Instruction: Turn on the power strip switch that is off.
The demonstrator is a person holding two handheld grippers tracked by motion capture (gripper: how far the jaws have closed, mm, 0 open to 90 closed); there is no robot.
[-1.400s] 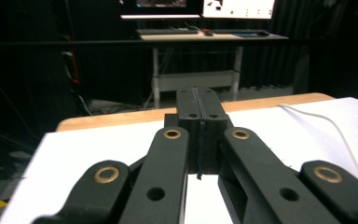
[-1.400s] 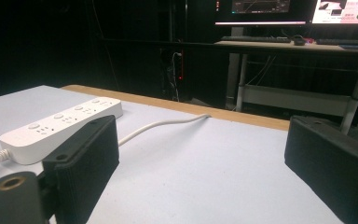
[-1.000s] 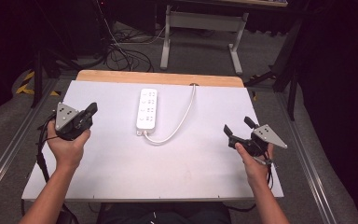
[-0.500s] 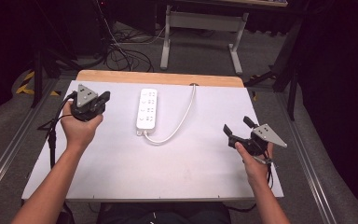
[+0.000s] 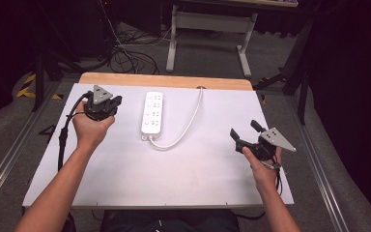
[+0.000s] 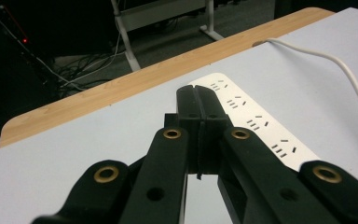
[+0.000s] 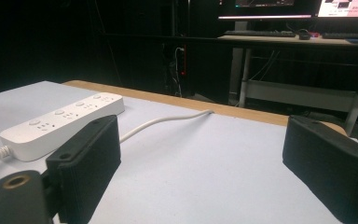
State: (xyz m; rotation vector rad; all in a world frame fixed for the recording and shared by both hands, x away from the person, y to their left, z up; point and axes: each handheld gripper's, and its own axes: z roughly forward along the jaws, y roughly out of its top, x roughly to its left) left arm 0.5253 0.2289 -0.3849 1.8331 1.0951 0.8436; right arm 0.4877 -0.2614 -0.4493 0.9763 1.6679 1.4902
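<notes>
A white power strip (image 5: pixel 153 112) lies lengthwise at the middle back of the white table top (image 5: pixel 174 174). Its white cable (image 5: pixel 188 123) loops from the near end and runs to the back edge. My left gripper (image 5: pixel 118 102) is held just left of the strip, a short gap away, with its jaws shut and nothing between them. In the left gripper view the shut tips (image 6: pixel 197 93) point at the strip (image 6: pixel 256 126). My right gripper (image 5: pixel 245 131) stands open at the right side, near the front, apart from the strip (image 7: pixel 60 121) and holding nothing.
A wooden strip (image 5: pixel 164 79) borders the table's far edge. Beyond it stand a desk frame's legs (image 5: pixel 174 43) and tangled cables on the floor (image 5: pixel 125 55). Metal rails (image 5: pixel 9 154) run along both sides of the table.
My left hand has carried its shut gripper away from the person and to the right, closer to the power strip. The right gripper has stayed put.
</notes>
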